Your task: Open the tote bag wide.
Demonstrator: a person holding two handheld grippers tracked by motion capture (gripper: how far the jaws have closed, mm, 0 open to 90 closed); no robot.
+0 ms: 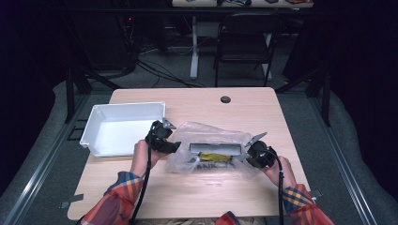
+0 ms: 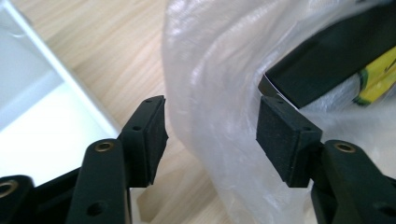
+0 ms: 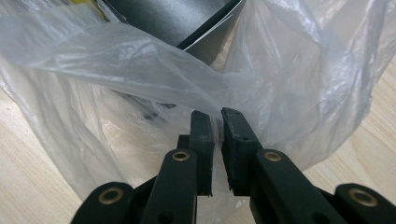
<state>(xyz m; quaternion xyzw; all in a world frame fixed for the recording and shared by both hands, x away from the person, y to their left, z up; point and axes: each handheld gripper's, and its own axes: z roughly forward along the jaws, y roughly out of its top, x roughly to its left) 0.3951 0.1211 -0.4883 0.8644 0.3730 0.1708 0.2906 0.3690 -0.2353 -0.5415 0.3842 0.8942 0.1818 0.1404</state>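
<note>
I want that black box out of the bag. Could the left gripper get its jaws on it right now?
Probably not directly. The left gripper is open beside the black box, but the plastic bag still wraps it, so the jaws would pinch film first.

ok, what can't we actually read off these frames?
- What's in the plastic bag: the high view is too small, and the film veils the dark box and yellow item.
- Box's full shape: cut off by the frame edge in both gripper views.
- Right tongs: film lies between the pads, contact unclear.
</note>
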